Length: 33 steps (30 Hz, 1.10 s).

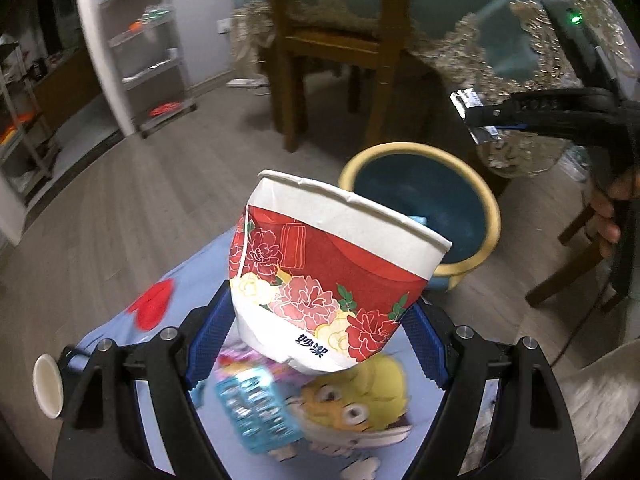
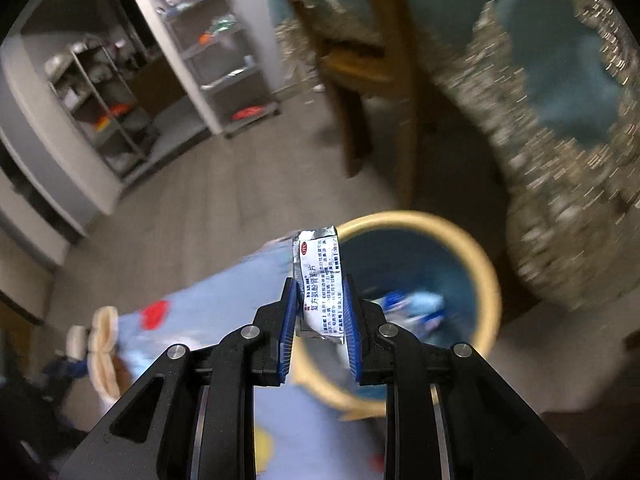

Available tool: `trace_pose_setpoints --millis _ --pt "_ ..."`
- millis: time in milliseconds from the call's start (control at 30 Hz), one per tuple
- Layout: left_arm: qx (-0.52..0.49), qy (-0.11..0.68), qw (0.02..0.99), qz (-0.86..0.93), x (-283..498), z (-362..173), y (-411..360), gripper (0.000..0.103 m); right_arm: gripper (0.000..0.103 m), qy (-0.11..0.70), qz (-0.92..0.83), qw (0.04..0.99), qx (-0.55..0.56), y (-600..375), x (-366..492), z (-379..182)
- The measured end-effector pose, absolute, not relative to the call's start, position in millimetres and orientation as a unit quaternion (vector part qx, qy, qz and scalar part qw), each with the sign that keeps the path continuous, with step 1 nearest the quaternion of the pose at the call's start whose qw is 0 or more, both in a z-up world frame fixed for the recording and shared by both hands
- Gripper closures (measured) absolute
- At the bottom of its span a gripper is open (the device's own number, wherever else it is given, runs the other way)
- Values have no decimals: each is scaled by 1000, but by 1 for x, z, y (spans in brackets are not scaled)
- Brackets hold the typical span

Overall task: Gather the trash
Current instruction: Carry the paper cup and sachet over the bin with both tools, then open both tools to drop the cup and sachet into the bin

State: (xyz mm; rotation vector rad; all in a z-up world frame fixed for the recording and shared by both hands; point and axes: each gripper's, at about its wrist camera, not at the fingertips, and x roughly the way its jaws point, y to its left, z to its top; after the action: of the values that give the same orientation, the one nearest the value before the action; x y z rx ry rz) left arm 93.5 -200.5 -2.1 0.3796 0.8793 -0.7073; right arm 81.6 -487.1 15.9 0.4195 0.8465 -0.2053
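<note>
Paper bowl (image 1: 336, 276) clamped in left claw (image 1: 320, 332) | foil sachet (image 2: 320, 284) pinched in right claw (image 2: 320, 320)

- The right gripper (image 2: 320, 304) pinches a silver foil packet (image 2: 319, 280) between its blue pads (image 2: 289, 320); the packet stands upright with printed text facing out.
- Just behind it sits a round bin (image 2: 486, 280), tan rim, blue inside, with blue and white scraps (image 2: 416, 306) at the bottom.
- A light blue cloth (image 2: 224, 292) with a red heart (image 2: 155, 314) lies to the left.
- A wooden chair (image 2: 360, 68) and metal shelves (image 2: 228, 56) stand beyond on the floor (image 2: 208, 208).
</note>
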Motion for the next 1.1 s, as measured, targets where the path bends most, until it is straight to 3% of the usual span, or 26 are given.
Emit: trace_pose_setpoints --millis 367,600,867,900,933,1000,1100 --pt "182 447 788 -383 100 -33 -291 24 79 454 -138 837 272 -547 81 -59" --pt "189 452 774 -401 109 -45 -331 24 79 451 -130 848 244 -538 87 -55" --pt "202 459 769 -397 123 -56 -359 24 79 415 -124 843 318 -556 84 -52" --pt "197 455 770 -401 123 -55 -361 23 74 411 -120 844 322 -557 83 -52" --pt "190 452 772 -405 123 -53 -362 20 59 410 -120 845 322 -557 83 -52" --pt "180 445 777 -408 123 -50 -360 6 42 406 -125 848 318 -556 84 -50" --pt "173 450 781 -398 125 -53 -353 6 41 404 -129 847 319 -560 84 -49"
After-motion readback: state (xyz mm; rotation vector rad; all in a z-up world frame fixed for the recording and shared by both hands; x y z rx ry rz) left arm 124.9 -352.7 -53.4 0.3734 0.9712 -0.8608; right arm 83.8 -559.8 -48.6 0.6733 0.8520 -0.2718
